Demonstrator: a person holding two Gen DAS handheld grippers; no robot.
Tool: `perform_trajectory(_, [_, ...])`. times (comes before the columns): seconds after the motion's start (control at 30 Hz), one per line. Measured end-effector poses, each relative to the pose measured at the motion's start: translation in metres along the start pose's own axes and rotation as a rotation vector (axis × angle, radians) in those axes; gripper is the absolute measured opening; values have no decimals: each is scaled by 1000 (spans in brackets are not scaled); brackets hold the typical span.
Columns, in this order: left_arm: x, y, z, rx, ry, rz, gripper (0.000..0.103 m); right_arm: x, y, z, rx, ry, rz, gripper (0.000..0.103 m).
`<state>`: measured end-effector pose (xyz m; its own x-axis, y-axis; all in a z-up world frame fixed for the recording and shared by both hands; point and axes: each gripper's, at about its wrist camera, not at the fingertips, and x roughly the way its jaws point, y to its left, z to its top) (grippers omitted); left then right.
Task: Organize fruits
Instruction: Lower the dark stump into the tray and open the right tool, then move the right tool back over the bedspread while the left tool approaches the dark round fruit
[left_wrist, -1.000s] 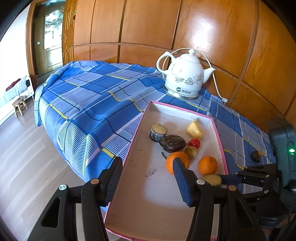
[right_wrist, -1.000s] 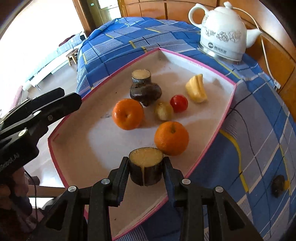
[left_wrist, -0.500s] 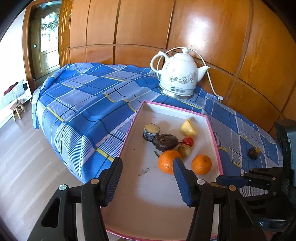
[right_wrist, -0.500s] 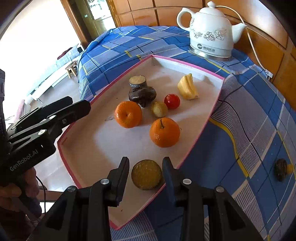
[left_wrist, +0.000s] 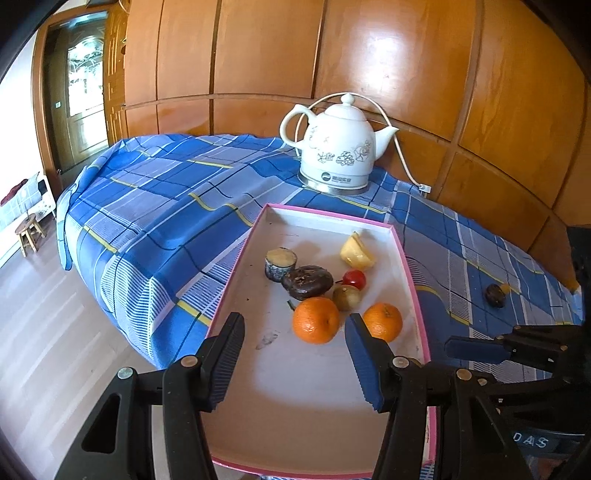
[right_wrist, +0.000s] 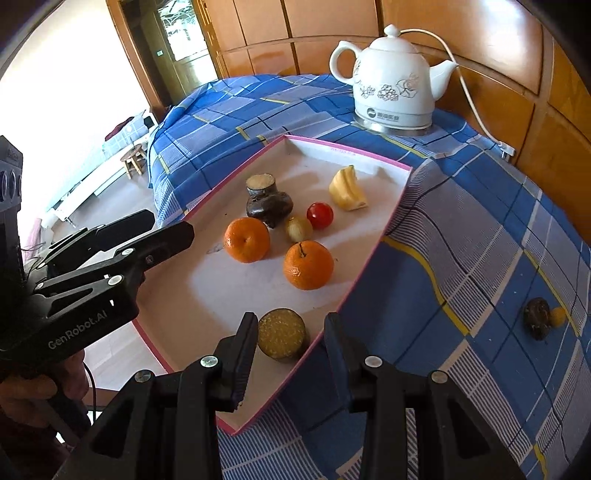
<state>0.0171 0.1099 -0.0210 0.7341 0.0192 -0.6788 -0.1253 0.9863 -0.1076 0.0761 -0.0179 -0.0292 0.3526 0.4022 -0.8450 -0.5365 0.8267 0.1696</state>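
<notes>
A cut fruit piece (right_wrist: 282, 334) is seen lying in the pink-edged tray (right_wrist: 373, 242) by its near rim – loose between the open jaws of the right gripper (right_wrist: 290, 341). The left gripper (left_wrist: 295, 358) is held open too, with nothing in it, above the tray – two oranges (left_wrist: 316, 320) lie past it.
</notes>
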Motion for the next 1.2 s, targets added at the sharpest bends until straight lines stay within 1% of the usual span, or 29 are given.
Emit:
perform_trajectory(0.3, [-3, -12, 0, 44, -4, -12, 57, -14, -10, -5, 14, -22, -22, 37])
perform_trajectory(0.7, [-4, -35, -1, 112, -1, -41, 57, -36, -47, -8, 63, -49, -77, 37])
perform_trajectory(0.9, [-3, -47, 1, 148, 3, -57, 57, -50, -74, -12, 85, -57, -130, 37])
perform_trajectory(1.2, [1, -70, 2, 214, 17, -95, 57, -82, -129, -25, 151, -69, -246, 37])
